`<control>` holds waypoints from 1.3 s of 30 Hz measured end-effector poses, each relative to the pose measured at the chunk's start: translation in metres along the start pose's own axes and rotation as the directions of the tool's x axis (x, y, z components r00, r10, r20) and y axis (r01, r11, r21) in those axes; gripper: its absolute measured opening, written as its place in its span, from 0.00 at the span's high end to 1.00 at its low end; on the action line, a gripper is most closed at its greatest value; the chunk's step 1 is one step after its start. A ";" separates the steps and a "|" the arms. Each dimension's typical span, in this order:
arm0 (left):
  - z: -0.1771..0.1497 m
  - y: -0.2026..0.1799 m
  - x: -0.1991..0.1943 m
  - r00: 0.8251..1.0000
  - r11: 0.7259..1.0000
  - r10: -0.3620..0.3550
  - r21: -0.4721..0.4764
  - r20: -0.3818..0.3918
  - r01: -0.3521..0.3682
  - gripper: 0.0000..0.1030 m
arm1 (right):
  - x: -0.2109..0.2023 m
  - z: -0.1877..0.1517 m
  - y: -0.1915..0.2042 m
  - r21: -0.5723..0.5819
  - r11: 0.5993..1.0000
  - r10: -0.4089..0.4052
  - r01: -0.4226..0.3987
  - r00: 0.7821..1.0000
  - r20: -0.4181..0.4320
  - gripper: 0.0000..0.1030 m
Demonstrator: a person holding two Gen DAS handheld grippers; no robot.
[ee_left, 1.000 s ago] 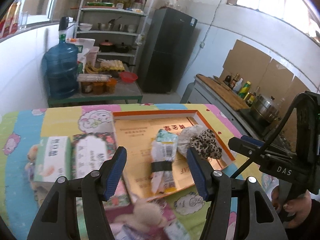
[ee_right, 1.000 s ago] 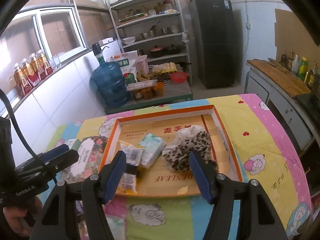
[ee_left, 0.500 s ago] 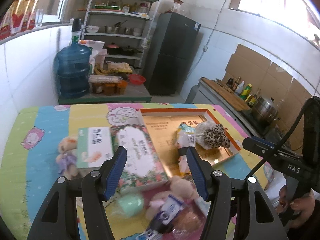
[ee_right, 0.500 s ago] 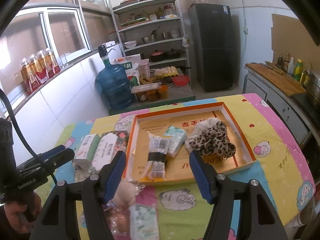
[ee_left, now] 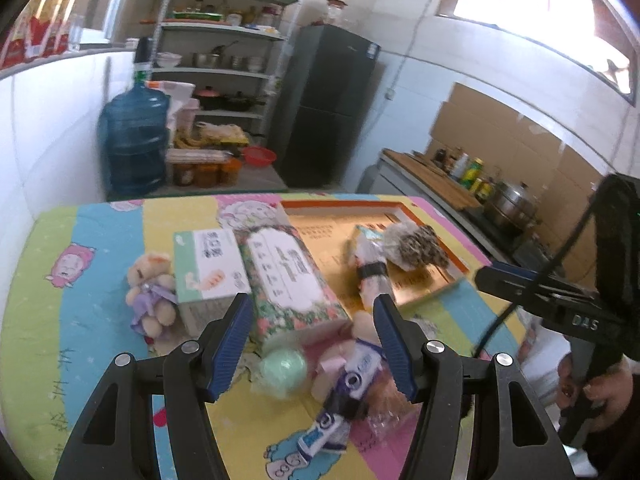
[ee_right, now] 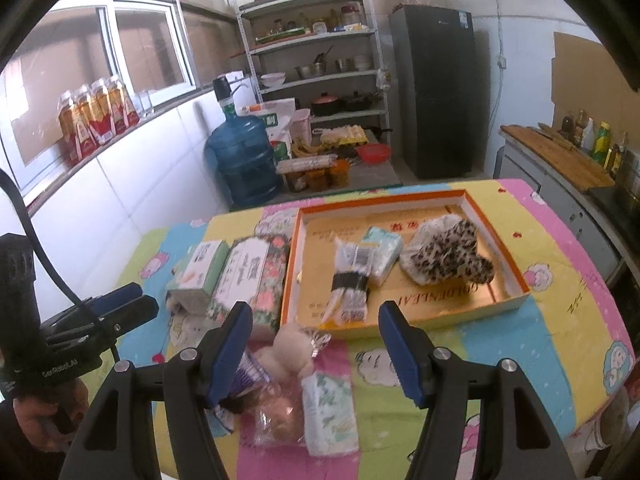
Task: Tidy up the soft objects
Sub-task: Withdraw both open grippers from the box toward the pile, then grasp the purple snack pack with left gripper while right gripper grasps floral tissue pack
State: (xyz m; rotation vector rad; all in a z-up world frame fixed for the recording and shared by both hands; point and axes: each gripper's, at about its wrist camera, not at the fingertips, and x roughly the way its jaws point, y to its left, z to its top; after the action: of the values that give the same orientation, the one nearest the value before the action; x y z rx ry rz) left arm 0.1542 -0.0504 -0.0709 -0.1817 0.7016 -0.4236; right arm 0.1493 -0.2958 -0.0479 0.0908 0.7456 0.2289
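Observation:
An orange-rimmed cardboard tray holds a leopard-print plush, a banded clear packet and a pale green tissue pack. In front of it lie a beige plush, a green tissue pack, a pale green ball and a blue-white packet. A small teddy lies left. My left gripper is open and empty above the pile. My right gripper is open and empty above the beige plush.
Two tissue boxes, a white-green one and a floral one, lie left of the tray on the cartoon-print tablecloth. A water jug, shelves and a fridge stand behind the table.
Both grippers have pulled back from the tray toward the table's near edge, still open. The pile of loose soft objects has come into view under them.

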 end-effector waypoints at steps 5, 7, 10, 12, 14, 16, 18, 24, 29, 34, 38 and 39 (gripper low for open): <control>-0.021 -0.004 0.007 0.996 0.995 -0.076 0.054 -0.048 0.078 0.38 | 0.013 -0.019 0.002 0.006 1.000 0.007 -0.007 0.998 -0.056 0.36; -0.031 -0.006 0.009 0.995 0.993 -0.085 0.075 -0.059 0.089 0.38 | 0.019 -0.027 0.000 0.010 1.000 0.005 -0.004 0.997 -0.080 0.36; -0.041 -0.008 0.014 0.993 0.990 -0.098 0.091 -0.072 0.105 0.38 | 0.026 -0.035 -0.004 0.017 1.000 0.009 -0.007 0.994 -0.109 0.36; -0.048 -0.009 0.018 0.990 0.988 -0.114 0.097 -0.085 0.122 0.38 | 0.030 -0.040 -0.005 0.018 1.000 0.011 -0.009 0.992 -0.125 0.36; -0.053 -0.010 0.022 0.986 0.983 -0.138 0.104 -0.098 0.148 0.38 | 0.034 -0.043 -0.007 0.014 1.000 0.008 -0.006 0.990 -0.142 0.36; -0.059 -0.013 0.026 0.981 0.978 -0.159 0.118 -0.109 0.171 0.38 | 0.037 -0.047 -0.008 0.013 1.000 0.012 -0.010 0.988 -0.157 0.36; -0.066 -0.015 0.032 0.976 0.972 -0.177 0.133 -0.127 0.194 0.38 | 0.039 -0.050 -0.008 0.015 1.000 0.026 -0.024 0.985 -0.168 0.36; -0.076 -0.013 0.049 0.966 0.967 -0.196 0.131 -0.171 0.219 0.38 | 0.047 -0.059 -0.011 0.003 0.999 0.036 -0.036 0.976 -0.214 0.36; -0.080 -0.012 0.059 0.960 0.966 -0.206 0.115 -0.187 0.230 0.38 | 0.048 -0.063 -0.019 0.026 0.998 0.054 -0.049 0.972 -0.227 0.36; -0.080 -0.010 0.068 0.955 0.966 -0.209 0.107 -0.211 0.235 0.38 | 0.052 -0.066 -0.024 0.053 0.996 0.086 -0.076 0.965 -0.246 0.36; -0.082 -0.008 0.074 0.950 0.969 -0.209 0.084 -0.231 0.233 0.38 | 0.055 -0.068 -0.021 0.043 0.994 0.104 -0.097 0.961 -0.256 0.36; -0.082 -0.008 0.075 0.950 0.969 -0.208 0.080 -0.231 0.232 0.38 | 0.055 -0.069 -0.020 0.038 0.994 0.107 -0.100 0.961 -0.257 0.36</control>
State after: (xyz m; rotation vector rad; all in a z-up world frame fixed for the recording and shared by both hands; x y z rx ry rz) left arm 0.1494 -0.0920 -0.1744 -0.1129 0.8792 -0.7021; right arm 0.1451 -0.3024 -0.1378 0.1255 1.0055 0.3355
